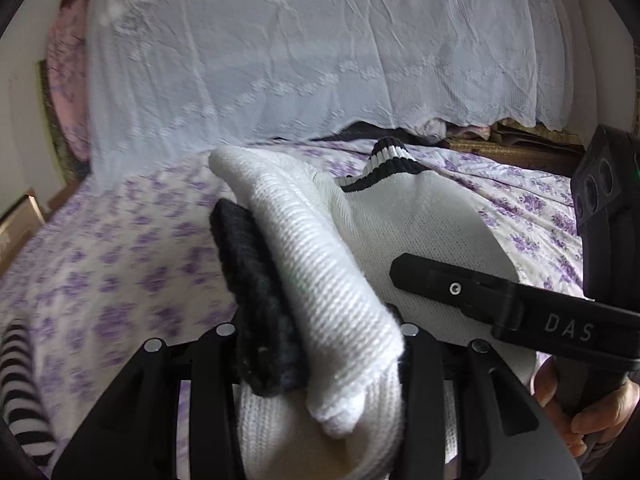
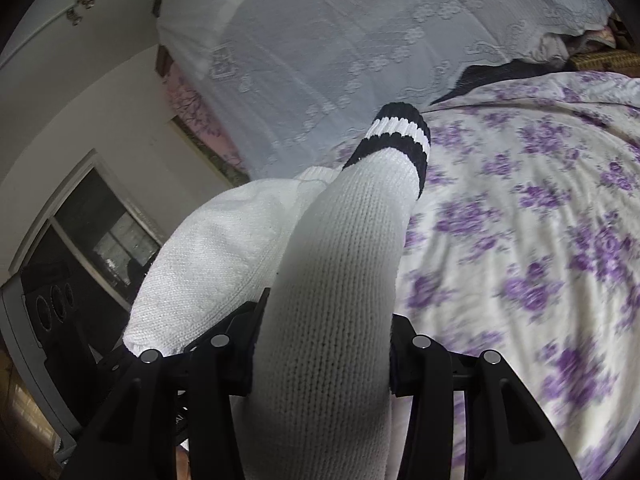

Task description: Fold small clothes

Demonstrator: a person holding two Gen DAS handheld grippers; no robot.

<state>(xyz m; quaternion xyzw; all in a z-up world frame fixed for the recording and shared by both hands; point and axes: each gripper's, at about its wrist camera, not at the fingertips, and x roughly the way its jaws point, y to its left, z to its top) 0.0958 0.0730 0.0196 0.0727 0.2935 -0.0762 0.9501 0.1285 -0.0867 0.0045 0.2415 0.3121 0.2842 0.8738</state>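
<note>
A white knit garment [image 1: 328, 280] with black trim and a black-and-white striped cuff [image 1: 384, 160] is held up over the bed. My left gripper [image 1: 320, 340] is shut on a bunched fold of it, white knit beside a black knit edge [image 1: 260, 280]. My right gripper [image 2: 324, 344] is shut on a white sleeve [image 2: 348, 248] that ends in the striped cuff [image 2: 396, 140]. The right gripper also shows in the left wrist view [image 1: 500, 300], close on the right. Fabric hides both sets of fingertips.
The bed has a white sheet with purple flowers [image 1: 120, 248] [image 2: 520, 240]. A white lace cover [image 1: 300, 48] drapes over a pile at the back. A black-and-white striped cloth [image 1: 20, 392] lies at the left edge. A window [image 2: 100, 236] is on the left.
</note>
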